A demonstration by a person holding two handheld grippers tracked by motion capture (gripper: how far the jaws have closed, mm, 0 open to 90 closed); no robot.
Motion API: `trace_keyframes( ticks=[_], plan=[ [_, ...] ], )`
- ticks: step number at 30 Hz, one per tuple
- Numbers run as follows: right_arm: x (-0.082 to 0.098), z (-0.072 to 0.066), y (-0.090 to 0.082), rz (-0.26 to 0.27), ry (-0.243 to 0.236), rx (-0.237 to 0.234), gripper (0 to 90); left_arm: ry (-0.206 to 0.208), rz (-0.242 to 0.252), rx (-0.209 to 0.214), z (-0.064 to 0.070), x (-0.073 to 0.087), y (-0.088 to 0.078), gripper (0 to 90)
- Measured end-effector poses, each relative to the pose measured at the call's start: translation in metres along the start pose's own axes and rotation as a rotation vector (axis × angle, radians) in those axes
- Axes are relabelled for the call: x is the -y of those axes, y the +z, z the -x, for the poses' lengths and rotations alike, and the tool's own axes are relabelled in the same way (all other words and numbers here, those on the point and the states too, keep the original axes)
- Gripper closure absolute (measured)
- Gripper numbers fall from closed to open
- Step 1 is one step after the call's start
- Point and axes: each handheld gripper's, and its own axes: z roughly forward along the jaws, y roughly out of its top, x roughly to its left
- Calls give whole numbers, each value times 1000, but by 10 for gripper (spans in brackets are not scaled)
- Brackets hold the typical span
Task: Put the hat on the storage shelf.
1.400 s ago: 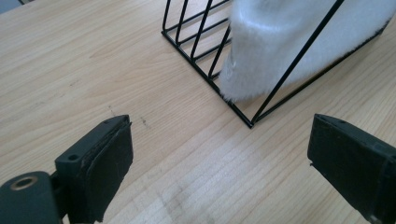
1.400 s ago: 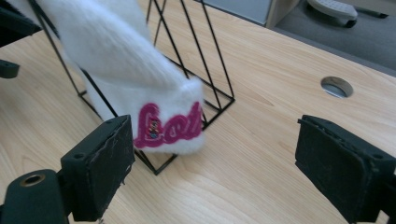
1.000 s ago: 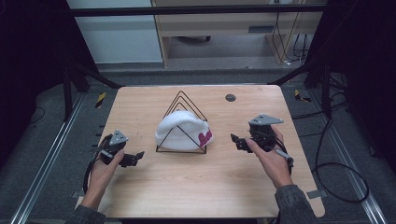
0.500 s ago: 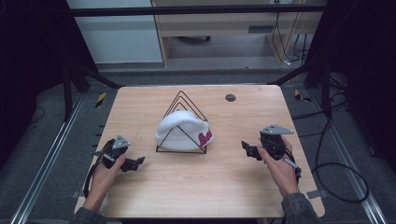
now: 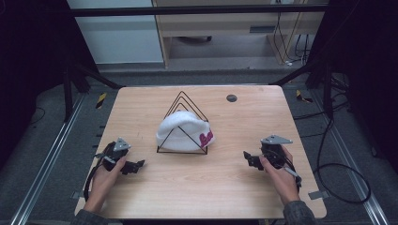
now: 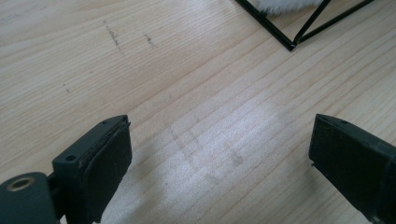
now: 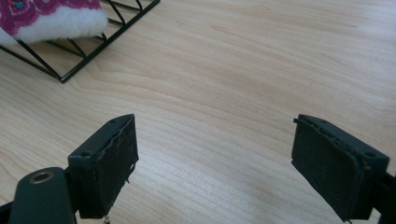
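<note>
A white knitted hat [image 5: 180, 131] sits near the middle of a light wooden table [image 5: 202, 187], draped over a black wire rack [image 5: 185, 101] made of nested triangular frames. The hat is soft and rounded, its dome rising toward the far side and its thick folded brim lying along the rack's near base bar, so its long axis runs left to right. A magenta patterned patch [image 5: 206, 138] marks the brim at its right end; in the right gripper view that patch [image 7: 42, 10] shows as pink lacy knit above a fluffy white edge. The rack's thin straight rods meet in a sharp apex on the far side, and one near corner of the rack [image 6: 292, 45] appears in the left gripper view. The left gripper [image 5: 139, 165] rests low at the table's near left, held in a hand [image 5: 107, 172], its tips aimed right; its flat black padded fingers [image 6: 109, 158] are spread wide over bare wood grain with nothing between them. The right gripper [image 5: 246, 156] sits at the near right, held in a hand [image 5: 277, 168], tips aimed left, fingers [image 7: 114, 158] likewise set wide apart over bare wood. Both grippers lie well apart from the hat, one on each side. A small dark round disc [image 5: 231, 98] lies on the table's far right part
</note>
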Motion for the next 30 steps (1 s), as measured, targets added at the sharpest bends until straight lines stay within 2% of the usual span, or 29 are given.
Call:
trace_keyframes(
  ticks=[9,18,30],
  plan=[
    [12,0,8,-23,4,0,144,-7,0,3,-2,2,1,55],
    [21,2,15,-28,14,24,136,-18,-10,24,-3,5,5,44],
    [23,2,24,-33,17,67,126,-33,35,33,-6,9,10,0]
  ],
)
